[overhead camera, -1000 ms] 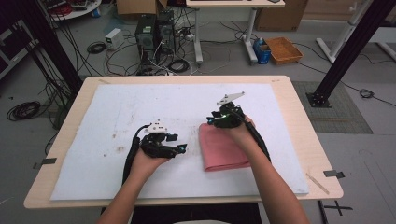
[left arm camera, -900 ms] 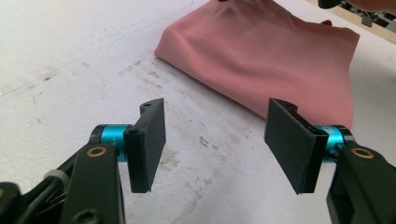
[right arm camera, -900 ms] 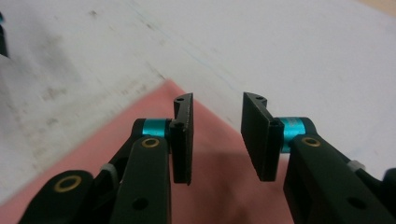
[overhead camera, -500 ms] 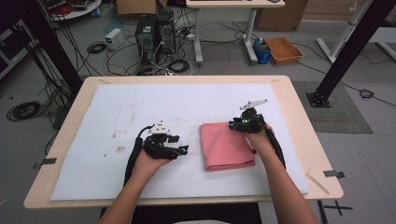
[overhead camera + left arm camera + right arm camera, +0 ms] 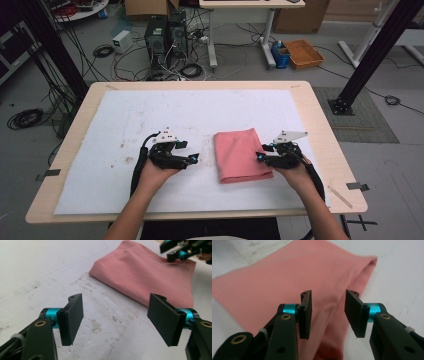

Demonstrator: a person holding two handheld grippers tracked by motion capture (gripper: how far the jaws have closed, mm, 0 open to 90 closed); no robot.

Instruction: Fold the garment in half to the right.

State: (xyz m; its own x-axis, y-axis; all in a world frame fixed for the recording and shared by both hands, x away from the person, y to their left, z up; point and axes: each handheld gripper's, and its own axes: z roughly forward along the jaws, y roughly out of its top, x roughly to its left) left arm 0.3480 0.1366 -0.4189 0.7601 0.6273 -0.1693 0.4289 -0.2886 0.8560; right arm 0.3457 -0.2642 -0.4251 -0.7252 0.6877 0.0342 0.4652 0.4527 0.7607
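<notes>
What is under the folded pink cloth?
The pink cloth lies flat on the white table cover. Anything between its folded layers or beneath it is hidden.

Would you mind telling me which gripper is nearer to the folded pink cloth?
Right. The right gripper is at the folded pink cloth's right edge, jaws open over it; the left gripper rests apart, to its left, on the white sheet.

Left tool (image 5: 115, 320) jaws wide apart, just opening, folded pink cloth (image 5: 147, 277) beyond
</notes>
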